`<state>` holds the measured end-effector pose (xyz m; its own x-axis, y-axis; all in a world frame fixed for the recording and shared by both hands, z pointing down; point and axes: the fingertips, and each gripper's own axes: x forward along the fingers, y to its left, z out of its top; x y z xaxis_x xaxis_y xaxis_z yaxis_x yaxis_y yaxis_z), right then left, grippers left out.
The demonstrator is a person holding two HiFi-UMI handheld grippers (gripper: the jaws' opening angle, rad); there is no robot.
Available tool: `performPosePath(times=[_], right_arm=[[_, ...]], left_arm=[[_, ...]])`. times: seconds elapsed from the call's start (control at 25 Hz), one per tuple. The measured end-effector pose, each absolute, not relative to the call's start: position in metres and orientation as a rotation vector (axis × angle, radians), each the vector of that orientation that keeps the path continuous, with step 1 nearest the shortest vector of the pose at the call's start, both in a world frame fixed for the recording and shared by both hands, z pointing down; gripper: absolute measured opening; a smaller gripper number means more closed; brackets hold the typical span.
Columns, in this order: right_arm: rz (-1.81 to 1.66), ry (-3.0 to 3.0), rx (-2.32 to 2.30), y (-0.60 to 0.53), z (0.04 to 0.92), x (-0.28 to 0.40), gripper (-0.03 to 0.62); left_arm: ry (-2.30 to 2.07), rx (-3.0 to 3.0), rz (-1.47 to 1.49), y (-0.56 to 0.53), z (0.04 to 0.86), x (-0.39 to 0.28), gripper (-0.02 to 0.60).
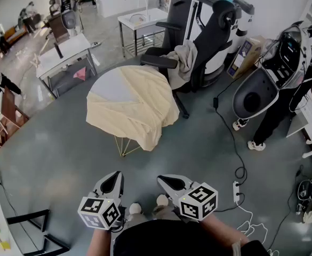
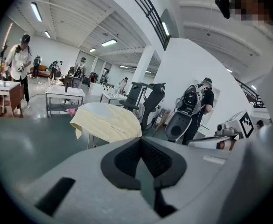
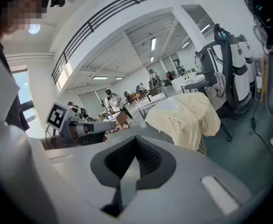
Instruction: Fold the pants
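Observation:
Cream-yellow pants (image 1: 134,108) lie spread and rumpled over a small round table (image 1: 110,87), with one edge hanging down the near side. They also show in the left gripper view (image 2: 109,122) and the right gripper view (image 3: 185,115). Both grippers are held low in front of the person's body, well short of the table. The left gripper (image 1: 114,176) is shut with nothing between its jaws, its own view showing the pads (image 2: 127,160) meeting. The right gripper (image 1: 162,180) is shut and empty too, its pads (image 3: 148,160) together.
A black office chair (image 1: 198,47) with a grey garment on it stands behind the table. A person (image 1: 284,100) stands at the right beside a dark machine. A power strip and cable (image 1: 236,191) lie on the floor at the right. White tables (image 1: 65,55) stand at the back left.

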<state>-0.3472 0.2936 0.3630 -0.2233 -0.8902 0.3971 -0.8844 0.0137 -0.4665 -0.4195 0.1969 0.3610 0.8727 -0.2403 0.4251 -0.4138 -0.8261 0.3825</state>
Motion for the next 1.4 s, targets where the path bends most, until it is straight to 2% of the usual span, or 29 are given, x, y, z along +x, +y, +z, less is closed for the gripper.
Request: performPosePath(times=[0.44, 0.76, 1.4], right_arm=[[-1.05, 2.271, -1.813, 0.308, 0.374, -0.323, -0.003], [-1.122, 2.311, -1.765, 0.308, 0.407, -0.311, -0.003], [-1.21, 2.275, -1.819, 0.236, 0.448, -0.301, -0.002]], left_arm=[[-0.516, 2.557, 0.459, 0.219, 0.368, -0.39, 0.0], [-0.586, 2.571, 0.45, 0.217, 0.39, -0.397, 0.0], [-0.595, 2.602, 0.485, 0.118, 0.426, -0.38, 0.001]])
